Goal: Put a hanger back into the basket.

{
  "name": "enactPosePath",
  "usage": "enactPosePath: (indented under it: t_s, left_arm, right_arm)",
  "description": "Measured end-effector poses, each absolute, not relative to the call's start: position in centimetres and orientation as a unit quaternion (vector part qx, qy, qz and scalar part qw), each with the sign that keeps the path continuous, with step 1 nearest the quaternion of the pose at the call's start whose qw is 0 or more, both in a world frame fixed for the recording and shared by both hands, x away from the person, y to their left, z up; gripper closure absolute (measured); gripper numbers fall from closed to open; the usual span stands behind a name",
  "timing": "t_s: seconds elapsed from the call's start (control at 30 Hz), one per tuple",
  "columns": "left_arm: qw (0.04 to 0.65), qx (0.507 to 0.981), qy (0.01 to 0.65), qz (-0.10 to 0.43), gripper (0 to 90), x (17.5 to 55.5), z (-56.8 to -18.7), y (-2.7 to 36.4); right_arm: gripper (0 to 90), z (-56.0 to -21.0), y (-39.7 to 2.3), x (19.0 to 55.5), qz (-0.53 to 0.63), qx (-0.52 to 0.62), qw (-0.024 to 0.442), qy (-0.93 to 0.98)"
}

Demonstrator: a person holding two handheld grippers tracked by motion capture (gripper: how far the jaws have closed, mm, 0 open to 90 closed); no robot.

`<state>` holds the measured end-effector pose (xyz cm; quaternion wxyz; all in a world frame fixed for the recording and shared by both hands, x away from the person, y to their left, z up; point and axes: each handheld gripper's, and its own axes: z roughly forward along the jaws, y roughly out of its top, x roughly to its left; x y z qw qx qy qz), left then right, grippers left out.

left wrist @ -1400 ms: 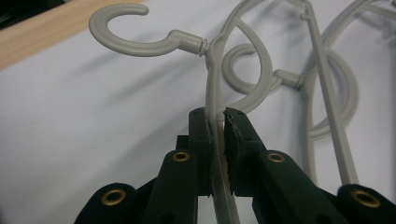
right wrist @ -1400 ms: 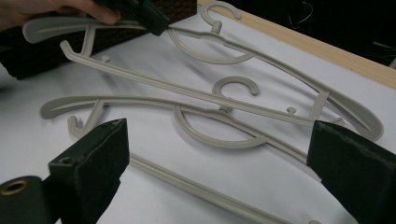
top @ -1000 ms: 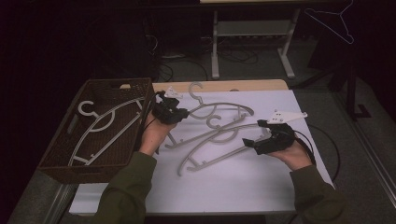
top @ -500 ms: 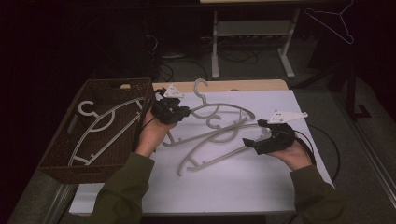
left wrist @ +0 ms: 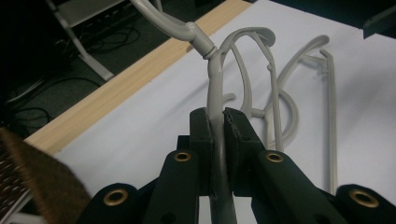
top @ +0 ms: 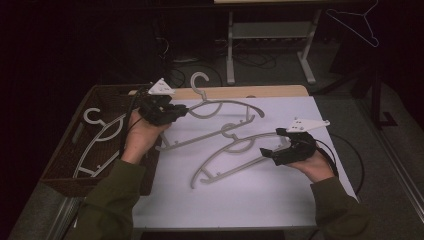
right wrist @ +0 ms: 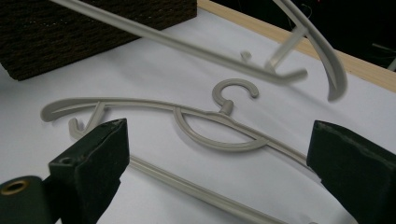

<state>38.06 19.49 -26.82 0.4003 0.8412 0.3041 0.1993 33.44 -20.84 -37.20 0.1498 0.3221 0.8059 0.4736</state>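
Left gripper (left wrist: 217, 135) clamped on upper hanger (top: 220, 107) near desk's back-left corner, probably lifting toward basket (top: 60, 172). Right gripper (right wrist: 219, 172) gaping wide over second hanger (right wrist: 187, 116), mid-desk, ready to grab.

Person wears long olive-green sleeves (top: 107, 200) on both arms, cuffs ending at the wrists. Left gripper (top: 182, 110) is black with a grey three-cornered plate (top: 161, 88) on top; right gripper (top: 272, 144) is black too, with a flatter pale plate (top: 306, 124). Black cable (top: 350, 155) loops from the right one. Jaws matte black with rough-edged pads (right wrist: 343, 158) (slightly chipped look), brass-coloured rivets (left wrist: 182, 157) at the pivots
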Motion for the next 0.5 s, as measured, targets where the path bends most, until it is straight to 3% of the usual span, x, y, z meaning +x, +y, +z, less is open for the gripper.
enactPosePath:
  t_s: [0.5]
  left_arm:
    - [0.425,0.798,0.365,0.222,82.7,37.0,-23.9,30.4]
  right_arm:
    - [5.1,-37.4,-20.7,33.6,0.470,0.324,0.149,0.807]
